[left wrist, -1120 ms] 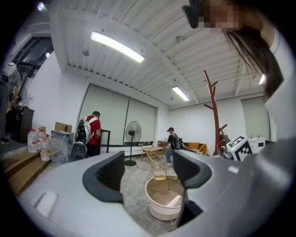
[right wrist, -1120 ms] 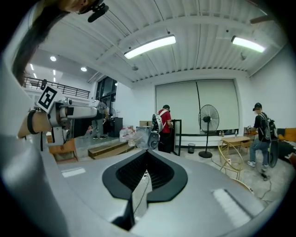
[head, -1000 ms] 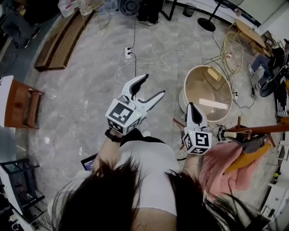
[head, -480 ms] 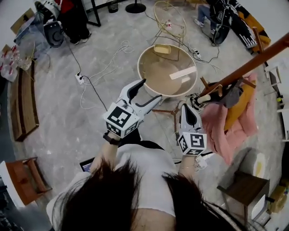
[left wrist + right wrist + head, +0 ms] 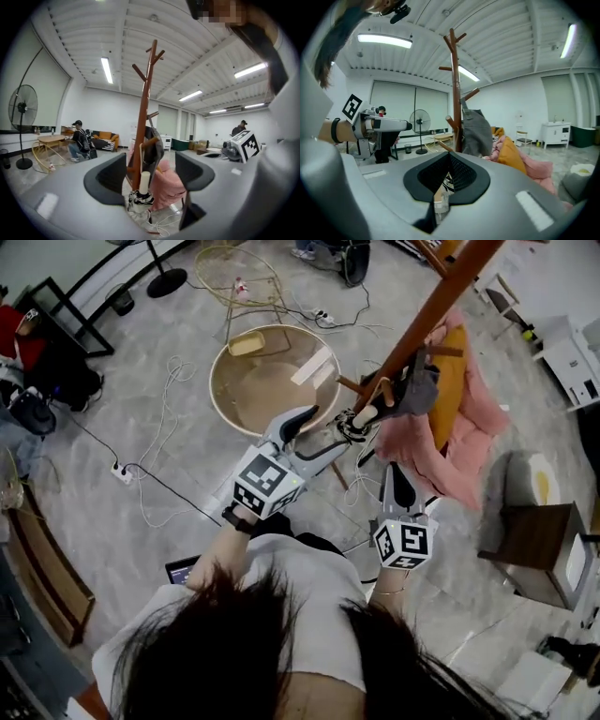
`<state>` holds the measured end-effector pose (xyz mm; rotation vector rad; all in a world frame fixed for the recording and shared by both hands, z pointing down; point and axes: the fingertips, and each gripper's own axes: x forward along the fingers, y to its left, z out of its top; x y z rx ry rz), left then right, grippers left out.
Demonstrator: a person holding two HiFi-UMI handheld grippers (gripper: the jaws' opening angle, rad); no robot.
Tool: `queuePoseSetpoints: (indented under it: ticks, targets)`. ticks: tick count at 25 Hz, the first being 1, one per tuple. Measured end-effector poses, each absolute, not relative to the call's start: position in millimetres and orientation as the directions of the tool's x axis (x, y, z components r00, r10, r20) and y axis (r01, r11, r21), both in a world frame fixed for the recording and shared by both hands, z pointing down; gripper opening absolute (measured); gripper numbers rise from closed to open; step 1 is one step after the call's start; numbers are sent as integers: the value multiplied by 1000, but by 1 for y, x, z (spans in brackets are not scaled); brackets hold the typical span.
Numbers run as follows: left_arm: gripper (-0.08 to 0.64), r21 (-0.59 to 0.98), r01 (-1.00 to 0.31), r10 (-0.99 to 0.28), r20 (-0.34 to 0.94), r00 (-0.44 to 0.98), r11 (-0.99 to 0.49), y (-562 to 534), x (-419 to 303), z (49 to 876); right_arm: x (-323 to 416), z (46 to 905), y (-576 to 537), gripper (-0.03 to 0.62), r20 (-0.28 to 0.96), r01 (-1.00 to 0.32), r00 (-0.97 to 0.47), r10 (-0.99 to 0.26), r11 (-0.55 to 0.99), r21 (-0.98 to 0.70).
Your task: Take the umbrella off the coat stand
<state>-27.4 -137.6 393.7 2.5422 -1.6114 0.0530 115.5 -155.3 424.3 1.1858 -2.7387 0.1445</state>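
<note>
In the head view the left gripper (image 5: 323,432) has its jaws spread wide and holds nothing. Just beyond its tips is the umbrella (image 5: 361,418), a folded black-and-white one with a cream handle. It sits close against the brown coat stand (image 5: 422,324), which rises ahead of both grippers. The right gripper (image 5: 396,474) has its jaws pressed together and is empty; the umbrella is ahead of it and to its left, apart from it. A grey garment (image 5: 419,390) hangs on the stand just past the umbrella. A pink cloth (image 5: 450,451) lies ahead of the right gripper. A round wooden tub (image 5: 223,371) stands on the floor beyond the left gripper.

In the left gripper view the two dark jaws of the left gripper (image 5: 149,176) stand well apart. The umbrella (image 5: 142,197) shows in the gap straight ahead, handle upward, beside the pole of the coat stand (image 5: 143,112). It is not clear whether it is already between the pads or a little ahead of them. The pink cloth (image 5: 168,183) is behind it, to the right.

In the right gripper view the jaws of the right gripper (image 5: 449,157) meet at the tips and grip nothing. A small part of the umbrella (image 5: 440,196) shows through the narrow slit under them. The coat stand (image 5: 453,93) is straight ahead, and the left gripper (image 5: 405,124) is to the left.
</note>
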Motion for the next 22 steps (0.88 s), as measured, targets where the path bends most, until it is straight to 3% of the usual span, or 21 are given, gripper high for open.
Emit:
queuePoseSetpoints:
  ticks: [8,22]
  targets:
    - [353,105,-781,-772,121,624,-615,-177,-8,409,138,422,-159,3,187,-871,-484,-855,490,-15]
    - [353,107,-599,-584,142,799,-793,-193,-11,437,127,430,-146,3,172,-964,-263,-949,265,-13]
